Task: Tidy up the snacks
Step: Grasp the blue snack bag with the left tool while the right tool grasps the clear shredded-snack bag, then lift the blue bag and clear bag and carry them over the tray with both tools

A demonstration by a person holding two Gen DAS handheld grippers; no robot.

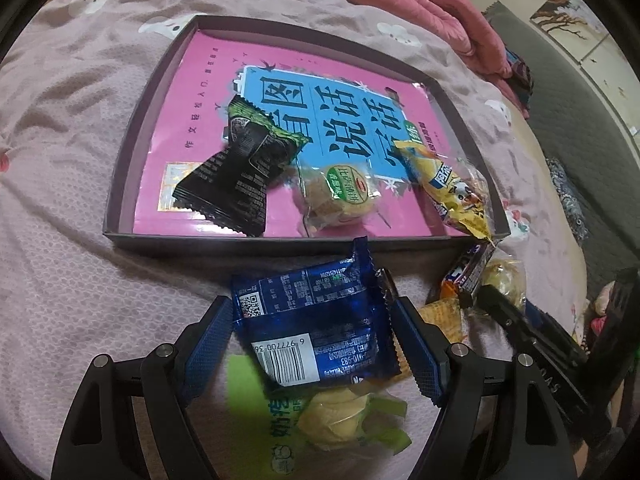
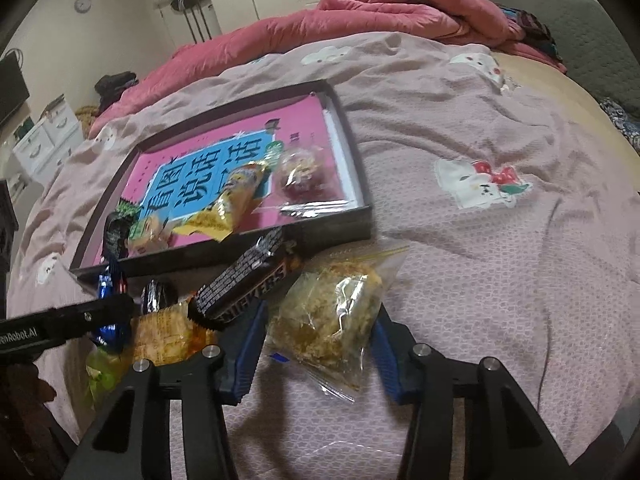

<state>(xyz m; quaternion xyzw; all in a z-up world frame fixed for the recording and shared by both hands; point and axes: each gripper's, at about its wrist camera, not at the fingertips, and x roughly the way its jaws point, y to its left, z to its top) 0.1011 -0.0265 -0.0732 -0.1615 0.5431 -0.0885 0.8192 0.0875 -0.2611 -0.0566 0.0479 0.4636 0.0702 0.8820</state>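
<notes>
My left gripper (image 1: 312, 340) is shut on a blue snack packet (image 1: 316, 320), held just in front of the dark tray (image 1: 248, 246). The tray holds a pink book, a black-and-green packet (image 1: 244, 168), a round pastry (image 1: 340, 196) and a yellow packet (image 1: 452, 192). My right gripper (image 2: 320, 344) is shut on a clear bag of crumbly pastry (image 2: 332, 312) near the tray's front corner (image 2: 332, 228). A Snickers bar (image 2: 248, 284) lies beside it, by the left finger.
Loose snacks lie in front of the tray: a green-wrapped yellow pastry (image 1: 340, 420), an orange cracker pack (image 2: 168, 336). All rests on a pink bedspread (image 2: 500, 260). A red quilt (image 2: 380, 12) is bunched at the far side.
</notes>
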